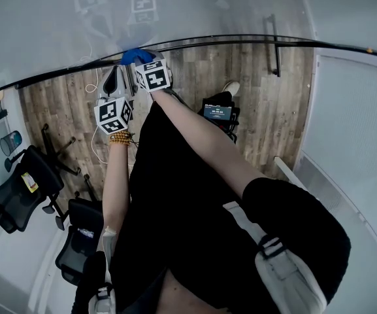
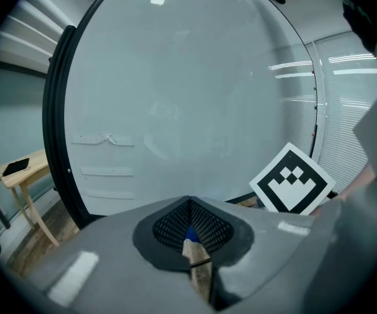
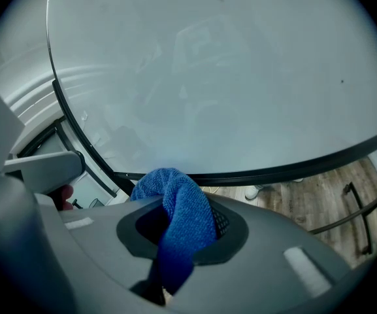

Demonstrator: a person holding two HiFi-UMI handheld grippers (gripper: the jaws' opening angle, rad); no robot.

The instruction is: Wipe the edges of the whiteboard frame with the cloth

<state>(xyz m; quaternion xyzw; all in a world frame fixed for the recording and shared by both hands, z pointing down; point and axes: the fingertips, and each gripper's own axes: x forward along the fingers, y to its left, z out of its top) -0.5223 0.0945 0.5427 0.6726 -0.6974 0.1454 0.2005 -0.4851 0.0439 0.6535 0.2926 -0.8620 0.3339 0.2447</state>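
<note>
- Black clothing (image 1: 175, 208) on the person fills the foreground of the head view. Left of the tongs, black office chairs (image 1: 21, 188) stand on the wood floor (image 1: 64, 103).
- Left gripper (image 2: 189, 205): jaws pressed together with nothing held, just beside the right one.
- Right gripper (image 3: 185, 208): clenched on the blue cloth (image 3: 181, 221), which sits right at the whiteboard's black frame (image 3: 293, 167).
- Pale whiteboard (image 3: 240, 77) spreads beyond both tongs.
</note>
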